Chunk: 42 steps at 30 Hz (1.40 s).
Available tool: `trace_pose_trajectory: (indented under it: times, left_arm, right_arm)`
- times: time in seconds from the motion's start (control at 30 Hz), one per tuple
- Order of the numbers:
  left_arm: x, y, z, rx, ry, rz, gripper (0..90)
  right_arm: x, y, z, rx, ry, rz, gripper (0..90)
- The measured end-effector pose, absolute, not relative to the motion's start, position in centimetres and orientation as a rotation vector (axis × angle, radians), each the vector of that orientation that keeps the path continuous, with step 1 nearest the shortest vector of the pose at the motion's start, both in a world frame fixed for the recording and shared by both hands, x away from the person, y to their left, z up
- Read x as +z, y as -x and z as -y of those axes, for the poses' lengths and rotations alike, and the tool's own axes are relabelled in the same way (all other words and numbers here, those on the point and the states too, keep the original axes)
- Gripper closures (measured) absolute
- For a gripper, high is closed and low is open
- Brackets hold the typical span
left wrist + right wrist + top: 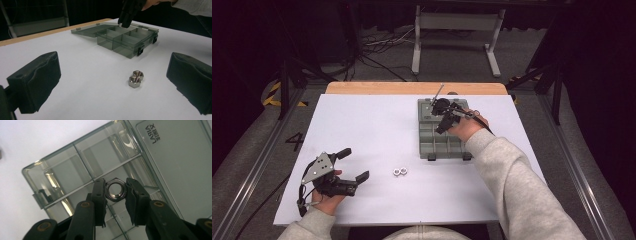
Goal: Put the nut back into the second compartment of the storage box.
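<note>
Nut (pixel 115 190): small, hard, slick steel; we pinch its flats in the right gripper (pixel 115 192) over the box (pixel 60 172); left gripper (pixel 112 82) gapes wide, empty.

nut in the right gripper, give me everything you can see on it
The nut is a hexagonal metal nut, silvery-grey and shiny, with a round bore. The right gripper has its two black jaws shut on opposite sides of it, with the bore facing the camera. It hangs above the open, smoky-clear compartment box, over its divider walls, and appears clear of the box itself. Which compartment lies under it is hard to tell. Threads inside the bore are too blurred to make out.
</note>
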State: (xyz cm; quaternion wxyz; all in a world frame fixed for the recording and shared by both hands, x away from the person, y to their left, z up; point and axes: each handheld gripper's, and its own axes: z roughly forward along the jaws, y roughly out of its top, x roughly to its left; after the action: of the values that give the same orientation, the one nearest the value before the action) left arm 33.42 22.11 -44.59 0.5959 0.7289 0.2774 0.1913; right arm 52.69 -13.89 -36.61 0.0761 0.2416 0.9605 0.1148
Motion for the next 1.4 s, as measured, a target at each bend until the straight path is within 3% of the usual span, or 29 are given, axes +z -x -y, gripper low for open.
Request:
trace_pose_trajectory:
  times: [0.6, 0.9, 1.03, 1.23, 1.4]
  left_arm:
    - [-44.6, -33.4, -22.2, 0.442, -1.692, -0.648, 0.0]
    - [-44.6, -33.4, -22.1, 0.439, -1.692, -0.644, 0.0]
    - [-44.6, -33.4, -22.1, 0.442, -1.687, -0.647, 0.0]
    - [-44.6, -33.4, -22.1, 0.440, -1.689, -0.646, 0.0]
    - [-44.6, -33.4, -22.1, 0.439, -1.692, -0.644, 0.0]
  right_arm:
    - [-38.1, -53.6, 14.1, 0.295, -0.769, -2.884, 67.5]
    - [-35.3, -52.1, 14.1, 0.459, -0.731, -2.826, 44.3]
    - [-34.0, -50.6, 13.6, 0.516, -0.655, -2.811, 26.4]
    - [-32.4, -47.9, 12.5, 0.586, -0.546, -2.796, 17.5]
    - [-31.6, -45.9, 11.4, 0.619, -0.465, -2.821, 17.2]
